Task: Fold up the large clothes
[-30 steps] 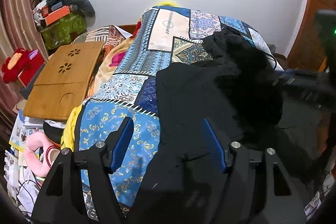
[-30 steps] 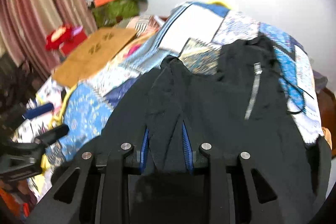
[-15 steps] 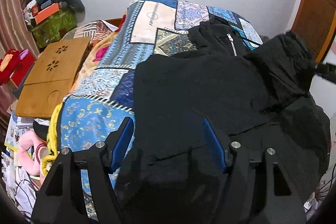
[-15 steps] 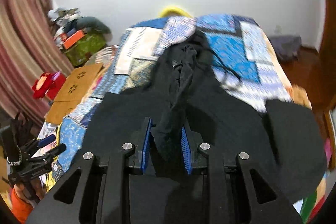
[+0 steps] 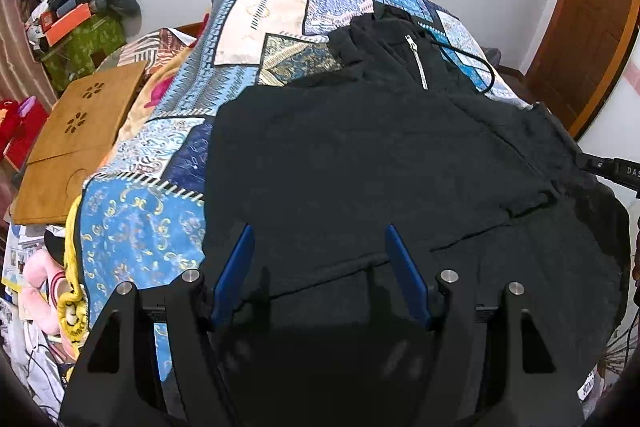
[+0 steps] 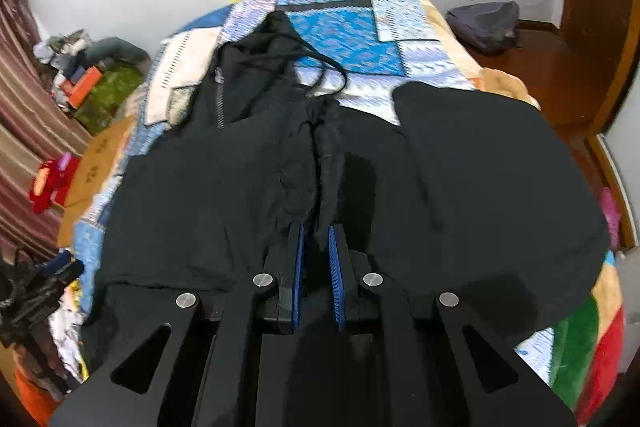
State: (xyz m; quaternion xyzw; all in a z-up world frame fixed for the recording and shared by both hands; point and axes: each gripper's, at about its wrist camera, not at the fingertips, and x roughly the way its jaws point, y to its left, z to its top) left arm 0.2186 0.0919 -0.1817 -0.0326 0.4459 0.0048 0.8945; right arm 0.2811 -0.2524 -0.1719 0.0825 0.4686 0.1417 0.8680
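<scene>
A black zip-up hooded jacket (image 5: 380,155) lies spread over the patchwork quilt (image 5: 140,227) on the bed, its zipper (image 5: 418,67) and drawstring (image 5: 480,67) at the far end. My left gripper (image 5: 319,229) hangs open just above the jacket's near hem, with nothing pinched between its blue pads. In the right wrist view the jacket (image 6: 200,195) fills the middle. My right gripper (image 6: 316,227) has a raised ridge of its black fabric between the pads, and its jaws are closing on it. The right gripper's tip (image 5: 612,167) shows at the jacket's right edge.
A wooden lap desk (image 5: 76,131) leans left of the bed, with a green box pile (image 5: 84,43) behind it and a pink plush (image 5: 40,283) on the cluttered floor. A wooden door (image 5: 592,27) stands at the right. A grey bag (image 6: 484,23) lies on the floor beyond the bed.
My right gripper carried the bunched black fabric across to the jacket's right side and lowered it, so the jacket now lies flatter. My left gripper drifted further over the jacket, still open.
</scene>
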